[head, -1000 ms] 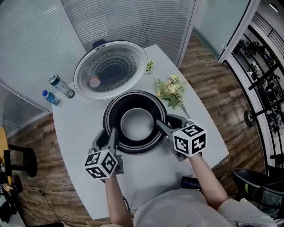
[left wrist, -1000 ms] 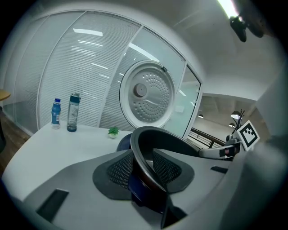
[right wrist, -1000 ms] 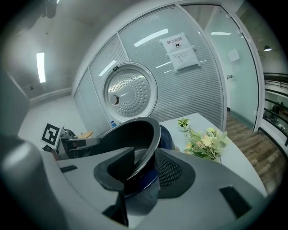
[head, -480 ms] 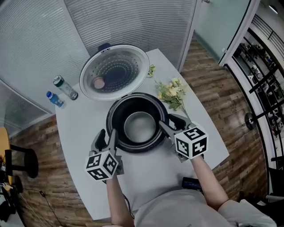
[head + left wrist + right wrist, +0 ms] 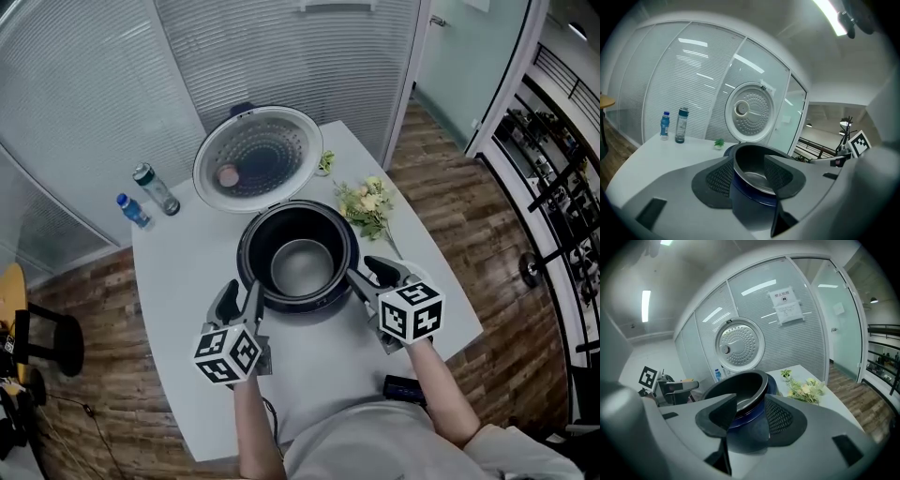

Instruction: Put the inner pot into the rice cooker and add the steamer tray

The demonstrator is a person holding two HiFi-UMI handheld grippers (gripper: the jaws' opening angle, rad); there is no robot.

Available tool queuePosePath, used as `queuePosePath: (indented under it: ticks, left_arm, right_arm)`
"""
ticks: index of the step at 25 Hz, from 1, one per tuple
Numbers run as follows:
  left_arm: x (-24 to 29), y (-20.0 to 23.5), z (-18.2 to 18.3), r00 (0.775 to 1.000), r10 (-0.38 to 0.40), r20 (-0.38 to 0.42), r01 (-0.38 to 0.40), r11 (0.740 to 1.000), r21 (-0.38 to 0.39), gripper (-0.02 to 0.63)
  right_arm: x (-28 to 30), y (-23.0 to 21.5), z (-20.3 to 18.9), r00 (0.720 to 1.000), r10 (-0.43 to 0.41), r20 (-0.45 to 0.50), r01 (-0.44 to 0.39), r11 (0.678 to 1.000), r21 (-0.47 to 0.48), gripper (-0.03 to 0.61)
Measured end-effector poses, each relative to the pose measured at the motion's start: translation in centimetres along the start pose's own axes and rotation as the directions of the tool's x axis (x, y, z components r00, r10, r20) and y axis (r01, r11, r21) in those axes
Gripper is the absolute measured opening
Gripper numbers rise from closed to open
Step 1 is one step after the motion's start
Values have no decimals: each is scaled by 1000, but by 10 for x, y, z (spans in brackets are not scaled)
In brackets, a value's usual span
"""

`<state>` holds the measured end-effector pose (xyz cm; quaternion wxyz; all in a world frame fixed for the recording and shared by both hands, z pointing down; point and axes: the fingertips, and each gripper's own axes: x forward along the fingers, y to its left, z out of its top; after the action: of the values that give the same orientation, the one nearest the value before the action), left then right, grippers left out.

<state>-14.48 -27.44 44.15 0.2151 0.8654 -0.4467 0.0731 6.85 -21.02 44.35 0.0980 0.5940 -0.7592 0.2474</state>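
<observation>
The dark rice cooker (image 5: 270, 298) stands mid-table with its round lid (image 5: 258, 157) tipped open behind it. The black inner pot (image 5: 302, 267) sits inside the cooker. My left gripper (image 5: 240, 302) is open just off the cooker's near-left side, clear of the rim. My right gripper (image 5: 372, 276) is open off the near-right side. In the left gripper view the pot (image 5: 752, 164) shows ahead between the spread pads (image 5: 719, 180), which do not touch it. The right gripper view shows the pot (image 5: 740, 387) the same way, beyond its open fingers (image 5: 780, 418).
Two bottles (image 5: 155, 187) (image 5: 133, 210) stand at the table's far left. A flower bunch (image 5: 366, 204) lies right of the cooker, and a small green plant (image 5: 325, 164) sits by the lid. A black object (image 5: 403, 386) lies at the near table edge.
Both grippers have opened wider and pulled back from the pot's rim toward me, rising slightly. The pot has stayed seated in the cooker.
</observation>
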Motion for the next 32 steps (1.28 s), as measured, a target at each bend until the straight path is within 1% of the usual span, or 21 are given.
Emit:
queuePosePath:
  ticks: [10,15,21,27,32]
  left_arm:
    - [-61,-20,1,999,-29,45,28,999,14,196]
    - [-91,-33,-11,997,-54,46,53,998,26,196]
    - [-118,-52,-30,994,-102,35,101,995,20,196]
    - [-128,-75,-54,988,-155,-2,155,988,23,196]
    - [-125,-98,-72,977,-209,-37,211,977,38,196]
  right_arm:
    - [-46,33,-16,999,-5,40,4,1000,3,186]
    - [-73,48,-34,998,-19,56,18,1000,13,186]
    - [-106,62,-59,997,-52,55,51,998,26,186]
    - [-140,57,-76,992,-110,55,108,993,41,186]
    - [-167,36,-84,982,-173,81,167,983,79,186]
